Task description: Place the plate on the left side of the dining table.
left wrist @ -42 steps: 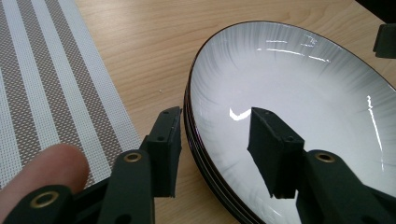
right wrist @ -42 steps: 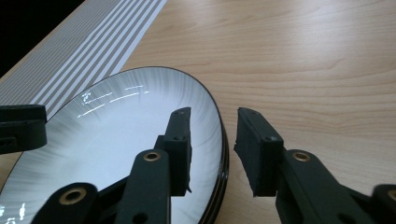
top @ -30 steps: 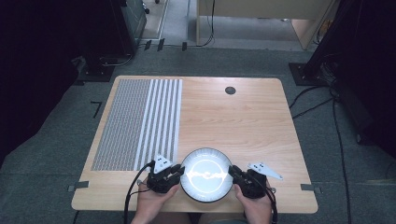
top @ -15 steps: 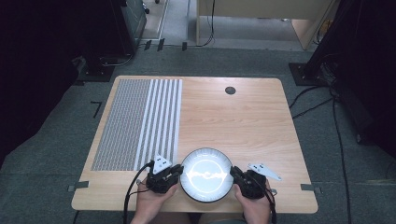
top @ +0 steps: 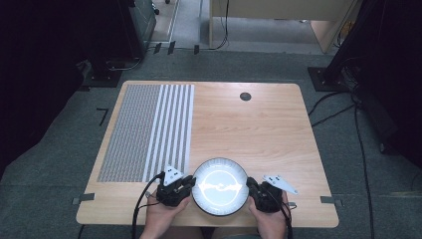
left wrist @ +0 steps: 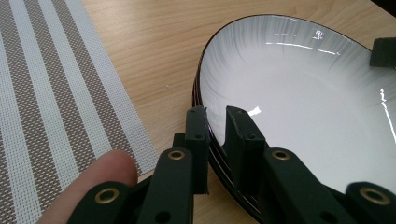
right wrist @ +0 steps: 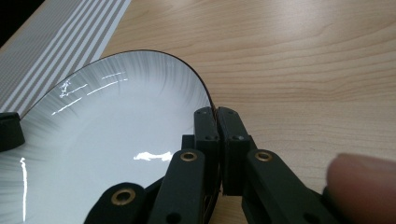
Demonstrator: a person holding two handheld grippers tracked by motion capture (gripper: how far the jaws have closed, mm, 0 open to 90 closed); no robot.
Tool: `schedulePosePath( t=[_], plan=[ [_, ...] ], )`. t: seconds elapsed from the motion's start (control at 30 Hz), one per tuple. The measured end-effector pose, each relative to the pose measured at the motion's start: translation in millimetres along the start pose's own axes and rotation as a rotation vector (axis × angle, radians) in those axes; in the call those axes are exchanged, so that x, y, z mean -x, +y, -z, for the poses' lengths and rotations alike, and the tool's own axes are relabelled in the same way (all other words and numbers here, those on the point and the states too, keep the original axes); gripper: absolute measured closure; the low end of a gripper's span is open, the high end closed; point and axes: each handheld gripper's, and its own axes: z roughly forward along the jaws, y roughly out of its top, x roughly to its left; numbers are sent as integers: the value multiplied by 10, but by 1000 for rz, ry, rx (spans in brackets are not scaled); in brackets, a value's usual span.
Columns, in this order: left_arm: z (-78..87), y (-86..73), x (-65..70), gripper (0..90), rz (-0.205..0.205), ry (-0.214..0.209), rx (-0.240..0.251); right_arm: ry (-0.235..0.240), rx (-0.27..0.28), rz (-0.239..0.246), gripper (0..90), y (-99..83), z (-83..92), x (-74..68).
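Nothing on the table has shifted since the earlier frames; hands same spot, but both sets of jaws have just been closing onto the plate rim.

High view: white plate [top: 220,185] with dark rim sits at the near edge of the wooden table [top: 259,134], just right of the striped placemat [top: 149,130]. Left gripper [top: 188,184] touches the plate's left edge, right gripper [top: 251,186] its right edge; a hand behind each. Small dark round grommet [top: 245,96] lies far beyond the plate, near the table's back edge. Grey carpet floor [top: 50,164] all round, black cables [top: 358,144] off to the plate's right, dark equipment stands behind.

Left gripper view: left gripper [left wrist: 215,122] pinching the plate [left wrist: 299,102] rim, one jaw outside, one over the white inside. Placemat [left wrist: 51,93] just left of the plate, bare wood between. A fingertip [left wrist: 93,182] shows low down.

Right gripper view: right gripper [right wrist: 217,116] jaws pressed nearly together on the thin plate [right wrist: 116,130] rim. Wood grain beyond, placemat [right wrist: 74,37] past the plate's far side.
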Motion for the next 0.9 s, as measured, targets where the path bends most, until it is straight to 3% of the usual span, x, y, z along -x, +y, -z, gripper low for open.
schedulePosePath(
  t=[0.07, 0.1, 0.17, 0.57, 0.9],
  plan=[
    [-2, 0, -3, 794, 1, -2, -1, 9, -2, -13, 883, 2, 1, 13],
    [-5, -1, -3, 790, 0, -3, -2, 44, -6, -63, 888, 11, 5, 64],
    [-9, -4, -2, 785, -4, -4, -4, 60, -9, -85, 890, 17, 12, 87],
    [-17, -13, 12, 778, -18, -4, -8, 86, -9, -101, 888, 59, 86, 104],
    [-16, -15, 14, 778, -16, 0, -6, 66, -36, -110, 842, 32, 46, 89]
  ],
)
